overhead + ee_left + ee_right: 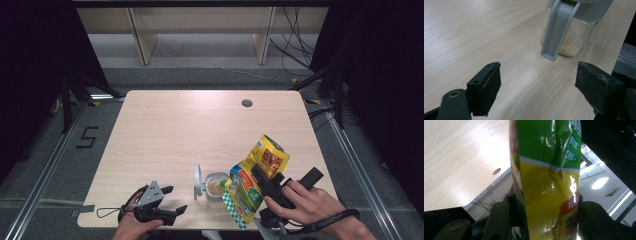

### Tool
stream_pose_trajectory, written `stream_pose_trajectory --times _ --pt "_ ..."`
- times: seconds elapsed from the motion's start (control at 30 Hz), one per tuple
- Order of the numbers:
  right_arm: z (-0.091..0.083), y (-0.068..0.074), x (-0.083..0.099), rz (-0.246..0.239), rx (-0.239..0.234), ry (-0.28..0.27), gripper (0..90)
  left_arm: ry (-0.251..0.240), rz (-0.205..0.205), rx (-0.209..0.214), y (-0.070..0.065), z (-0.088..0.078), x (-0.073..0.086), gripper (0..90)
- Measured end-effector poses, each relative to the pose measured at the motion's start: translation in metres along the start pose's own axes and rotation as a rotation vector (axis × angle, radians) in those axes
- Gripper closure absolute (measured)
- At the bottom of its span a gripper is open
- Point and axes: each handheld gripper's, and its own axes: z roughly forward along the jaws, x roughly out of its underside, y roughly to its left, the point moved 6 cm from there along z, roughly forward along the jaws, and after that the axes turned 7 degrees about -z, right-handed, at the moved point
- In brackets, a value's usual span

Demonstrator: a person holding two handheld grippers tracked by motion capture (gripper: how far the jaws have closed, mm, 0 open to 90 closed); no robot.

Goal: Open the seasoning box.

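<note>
A yellow and green foil pouch [255, 177] hangs tilted over a clear jar [216, 189] near the table's front edge, its spout end down at the jar's mouth. My right gripper [260, 176] is shut on the pouch; in the right gripper view the pouch [546, 182] stands squeezed between both jaws. The jar holds a beige powder [571, 42], and its grey lid [198, 182] hangs flipped open on the left side. My left gripper [174, 199] rests on the table left of the jar, jaws wide apart and nothing between them [537, 85], facing the lid flap [557, 30].
The light wood table [175, 130] has a round cable hole [247, 103] at its far right. Shelving legs and loose cables stand on the floor beyond the far edge. Dark curtains flank both sides.
</note>
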Motion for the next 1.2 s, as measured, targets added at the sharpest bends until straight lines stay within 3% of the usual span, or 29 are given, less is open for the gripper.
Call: stream_pose_trajectory --times 0.03,0.13,0.23,0.27,0.43,0.47,0.57,0.73,0.8,0.83,0.97,1.07,1.1,1.13,1.2 --pt "0.000 -0.001 0.000 -0.019 0.001 -0.005 60.5 0.000 0.000 0.000 0.000 0.000 0.000 20.0" --pt "-0.002 0.001 0.001 0.008 0.002 0.004 60.5 -0.001 -0.003 -0.001 0.000 0.000 0.000 20.0" --pt "-0.003 0.002 0.001 0.001 0.005 0.009 60.5 0.003 0.002 -0.004 0.000 0.000 0.000 20.0" --pt "-0.003 0.003 0.001 0.007 0.002 0.003 60.5 0.003 -0.027 -0.004 -0.001 0.000 0.001 20.0" --pt "-0.002 0.006 -0.002 0.011 -0.006 -0.001 60.6 0.000 -0.031 0.000 -0.001 0.000 0.001 20.0" --pt "-0.002 0.004 -0.002 -0.005 -0.002 -0.008 60.6 0.001 -0.017 -0.002 0.000 0.000 0.001 20.0" --pt "-0.003 0.005 -0.003 0.022 -0.004 -0.001 60.7 0.001 -0.031 0.000 -0.001 0.001 0.001 20.0" --pt "-0.002 0.002 -0.004 0.007 -0.001 -0.007 60.7 -0.003 -0.031 -0.007 -0.001 0.000 0.001 20.0" --pt "-0.002 0.001 -0.003 0.004 0.006 -0.002 60.7 0.001 -0.012 -0.003 0.000 0.000 0.000 20.0" --pt "-0.002 0.002 -0.002 0.002 0.005 -0.002 60.7 -0.003 -0.032 -0.006 -0.001 0.000 0.001 20.0" --pt "-0.003 0.006 -0.002 0.009 -0.009 0.003 61.0 -0.002 -0.034 0.000 -0.001 0.000 0.001 20.0" --pt "-0.004 0.007 -0.003 0.005 -0.004 -0.006 61.1 0.001 -0.007 -0.002 0.000 0.001 0.001 20.0" --pt "-0.004 0.007 -0.003 0.005 -0.006 -0.006 61.1 0.000 -0.034 0.000 -0.001 0.001 0.001 20.0" --pt "-0.005 0.009 -0.003 0.019 -0.009 0.001 61.1 0.002 -0.030 0.002 -0.001 0.001 0.001 20.0" --pt "-0.005 0.008 -0.003 0.015 -0.005 -0.010 61.1 0.000 -0.005 0.001 0.000 0.001 0.000 20.0"
